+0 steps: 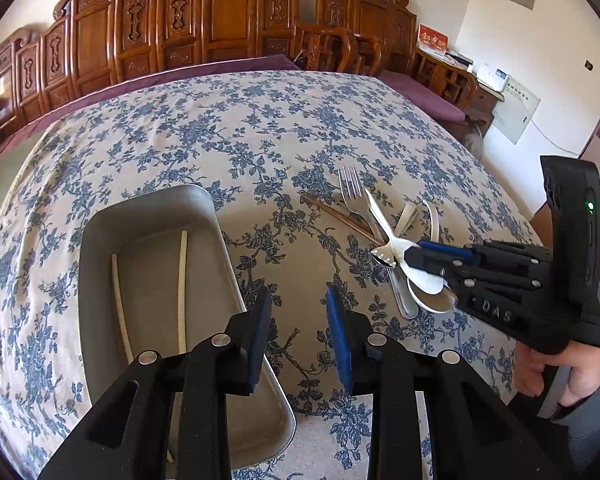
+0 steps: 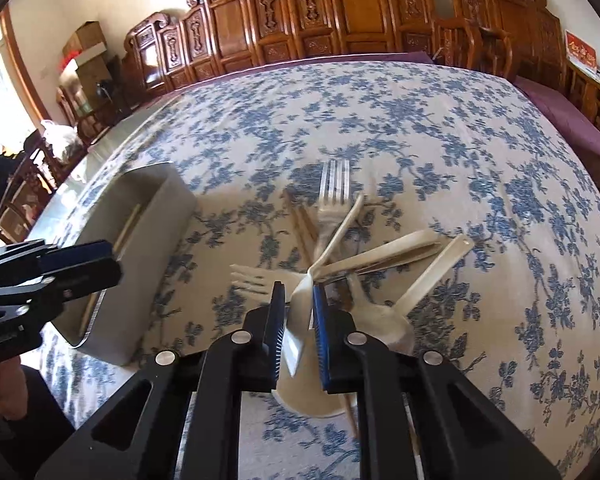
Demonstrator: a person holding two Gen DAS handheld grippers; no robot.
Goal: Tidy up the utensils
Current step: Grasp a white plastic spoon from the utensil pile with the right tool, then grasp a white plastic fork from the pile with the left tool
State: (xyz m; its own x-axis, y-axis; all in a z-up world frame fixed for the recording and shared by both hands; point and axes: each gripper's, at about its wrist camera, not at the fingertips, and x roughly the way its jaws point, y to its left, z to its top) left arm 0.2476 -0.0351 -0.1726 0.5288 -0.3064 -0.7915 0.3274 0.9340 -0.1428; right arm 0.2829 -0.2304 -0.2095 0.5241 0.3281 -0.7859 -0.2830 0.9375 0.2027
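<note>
A grey metal tray point(image 1: 204, 196) point(image 2: 172, 200) lies on the left of the floral tablecloth with two white chopsticks point(image 1: 183, 280) in it. To its right is a heap of utensils: a metal fork point(image 1: 350, 188) point(image 2: 334, 184), brown chopsticks point(image 1: 340, 214) point(image 2: 304, 224), a white plastic fork point(image 2: 252, 278), several cream spoons point(image 2: 384, 256) and a metal spoon point(image 1: 436, 300). My right gripper point(image 2: 297, 288) point(image 1: 414, 254) sits low on the heap, shut on a white plastic spoon point(image 2: 300, 308) near its bowl. My left gripper point(image 1: 299, 296) point(image 2: 108, 264) hovers open over the tray's right rim, nothing between its pads.
Carved wooden chairs point(image 1: 228, 20) and a purple cushioned bench point(image 1: 428, 96) line the far side of the table. A person's hand point(image 1: 540, 372) holds the right gripper's handle. The cloth point(image 1: 240, 128) beyond the heap bears no objects.
</note>
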